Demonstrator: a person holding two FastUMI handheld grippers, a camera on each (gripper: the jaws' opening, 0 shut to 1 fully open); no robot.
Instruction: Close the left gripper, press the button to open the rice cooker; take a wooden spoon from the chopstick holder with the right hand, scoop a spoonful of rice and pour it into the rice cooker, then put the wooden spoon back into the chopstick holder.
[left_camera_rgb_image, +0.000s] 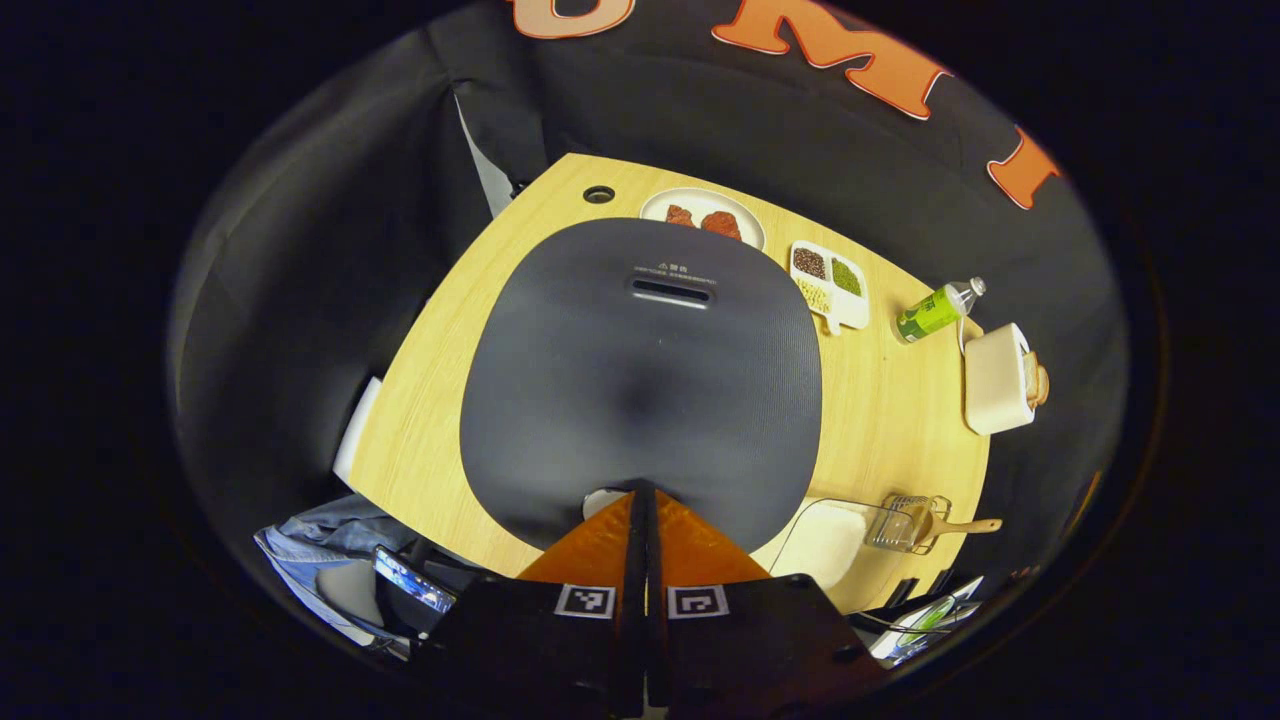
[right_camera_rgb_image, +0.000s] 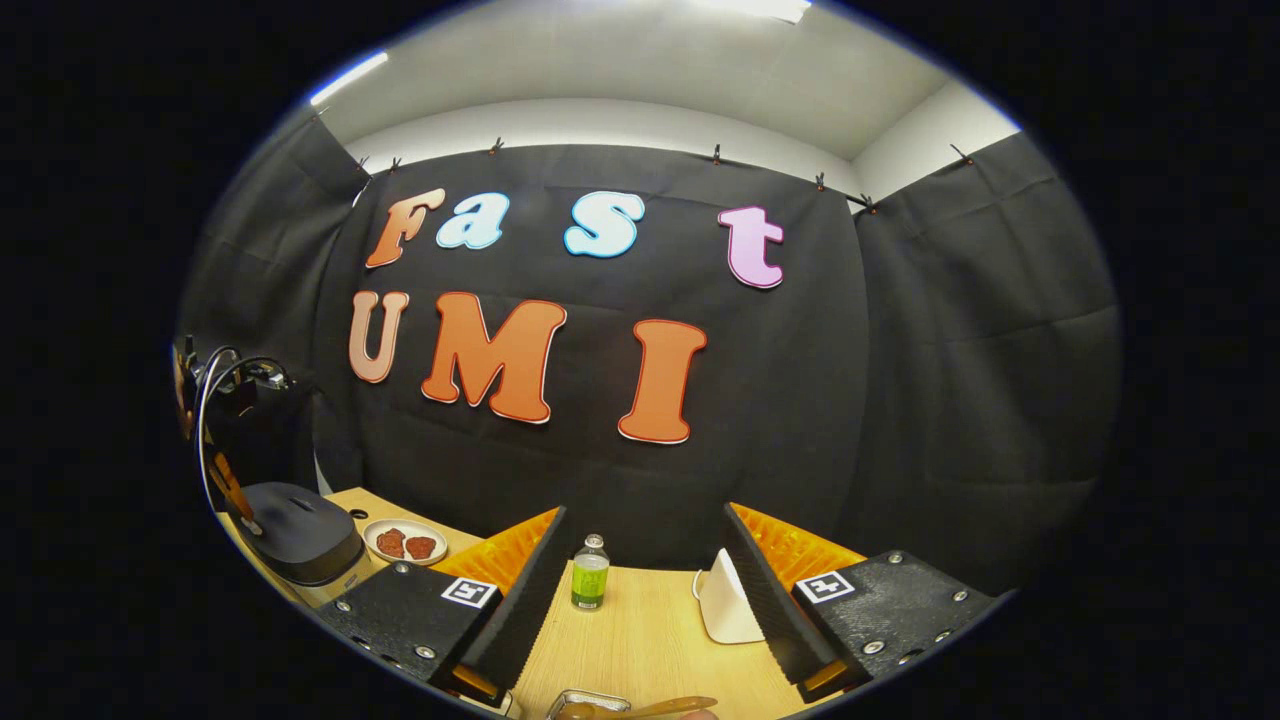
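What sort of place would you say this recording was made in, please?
Most likely a staged kitchen set in a recording booth: a wooden table carrying a rice cooker, a plate of food and a drink bottle, closed in by black cloth walls.

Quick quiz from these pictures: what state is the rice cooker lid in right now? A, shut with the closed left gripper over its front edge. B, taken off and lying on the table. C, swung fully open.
A: in the left gripper view the rice cooker lid lies flat and shut, with the left gripper, fingers together, over its front edge.
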